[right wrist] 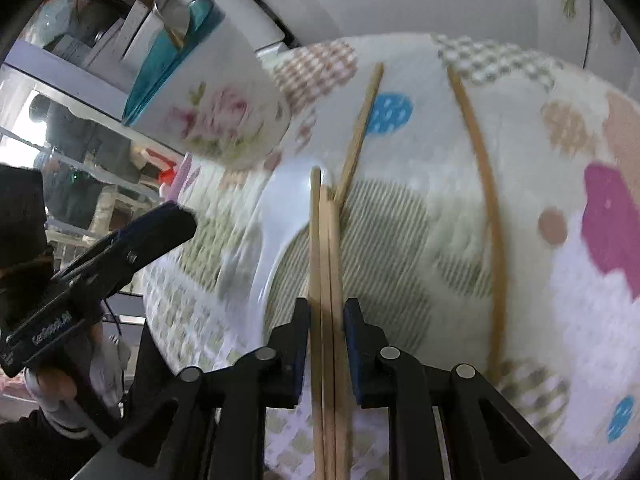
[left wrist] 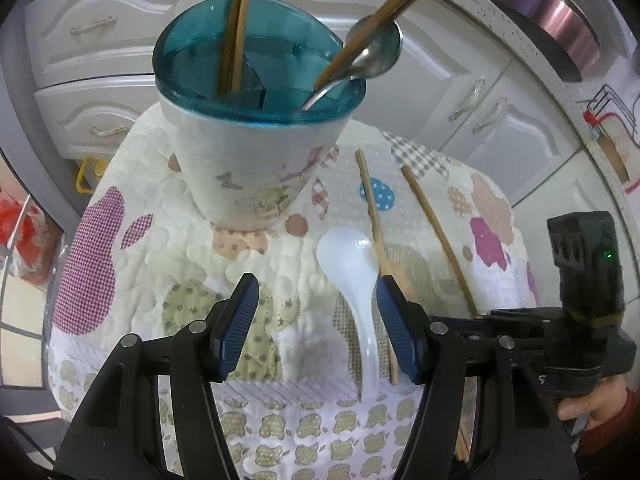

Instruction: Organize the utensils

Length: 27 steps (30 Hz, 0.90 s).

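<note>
Low, right hand-held gripper — apparently clamping chopsticks.

Your left view is bright, evenly lit and sharp, with soft shadows, though the fisheye bends the cabinets above your claw and darkens the corners. Your right view is smeared by motion blur, worst on the cup up-left of the claw.

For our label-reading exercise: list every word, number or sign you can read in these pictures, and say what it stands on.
No text reads clearly.
White lettering on the left gripper: blurred, unreadable.
Small mark on the right gripper: too small to tell.
Cup, spoon, cloth: no words.
</note>
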Tool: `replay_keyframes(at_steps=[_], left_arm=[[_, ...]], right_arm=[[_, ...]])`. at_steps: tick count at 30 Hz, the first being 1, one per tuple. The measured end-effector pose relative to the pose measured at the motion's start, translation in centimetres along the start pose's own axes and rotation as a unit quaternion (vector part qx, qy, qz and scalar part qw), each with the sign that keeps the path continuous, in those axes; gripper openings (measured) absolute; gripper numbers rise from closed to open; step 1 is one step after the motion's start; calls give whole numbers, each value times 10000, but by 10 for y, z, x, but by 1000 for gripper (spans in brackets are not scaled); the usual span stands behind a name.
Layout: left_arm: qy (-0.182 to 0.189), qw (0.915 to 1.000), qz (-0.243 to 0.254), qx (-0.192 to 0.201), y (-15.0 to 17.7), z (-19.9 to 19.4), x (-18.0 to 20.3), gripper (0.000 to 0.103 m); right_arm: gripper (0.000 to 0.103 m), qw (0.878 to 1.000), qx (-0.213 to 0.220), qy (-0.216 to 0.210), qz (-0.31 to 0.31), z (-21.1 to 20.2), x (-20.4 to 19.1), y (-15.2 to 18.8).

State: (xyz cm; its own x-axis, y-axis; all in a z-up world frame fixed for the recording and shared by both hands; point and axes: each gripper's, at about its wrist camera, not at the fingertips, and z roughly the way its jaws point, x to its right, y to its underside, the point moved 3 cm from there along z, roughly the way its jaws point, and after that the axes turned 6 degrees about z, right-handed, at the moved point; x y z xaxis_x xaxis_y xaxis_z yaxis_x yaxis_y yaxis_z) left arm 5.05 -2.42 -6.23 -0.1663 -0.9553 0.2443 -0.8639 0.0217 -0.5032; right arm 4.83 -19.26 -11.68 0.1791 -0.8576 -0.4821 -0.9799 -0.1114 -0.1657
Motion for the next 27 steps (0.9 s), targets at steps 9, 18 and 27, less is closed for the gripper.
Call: replay_keyframes(at_steps=[9, 18, 27], left_arm=[[10, 9999, 133, -72, 9, 0, 6, 61], [-23, 9997, 212, -135, 13, 2, 8, 61], [-13, 9995, 222, -228, 14, 10, 8, 61]], right_arm=[[17, 9977, 261, 578, -256, 0, -2, -4], [17, 9906, 459, 1250, -327, -2, 10, -10], [18, 9940, 349, 760, -711, 10, -19, -7]])
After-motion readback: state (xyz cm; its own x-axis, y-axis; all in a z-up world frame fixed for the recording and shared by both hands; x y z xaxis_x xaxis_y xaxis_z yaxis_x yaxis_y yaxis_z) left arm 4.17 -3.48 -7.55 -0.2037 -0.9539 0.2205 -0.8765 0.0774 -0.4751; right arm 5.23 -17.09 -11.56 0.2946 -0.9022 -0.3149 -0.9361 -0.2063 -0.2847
